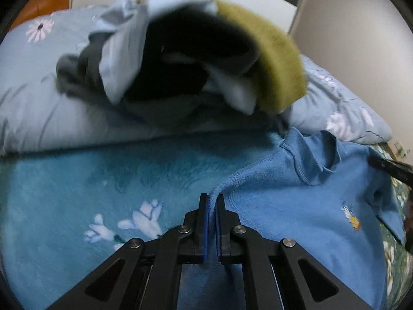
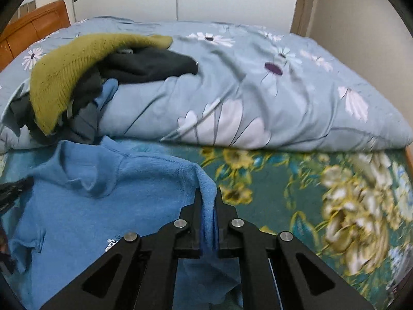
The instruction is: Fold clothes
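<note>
A blue fleece sweater (image 1: 296,201) with a small duck emblem lies on the bed, its collar toward the quilt. My left gripper (image 1: 212,199) is shut on the sweater's left edge. My right gripper (image 2: 208,193) is shut on the sweater's (image 2: 103,201) right edge. Each gripper shows at the other view's side: the right gripper (image 1: 389,168) and the left gripper (image 2: 13,188). The fabric is stretched between them.
A pile of clothes, with an olive knit (image 1: 278,59) (image 2: 64,69), black and grey pieces, sits on a folded light-blue flowered quilt (image 2: 258,98) at the back. A teal plush blanket (image 1: 103,180) and a green floral sheet (image 2: 309,193) cover the bed. An orange headboard (image 2: 33,23) is at the far left.
</note>
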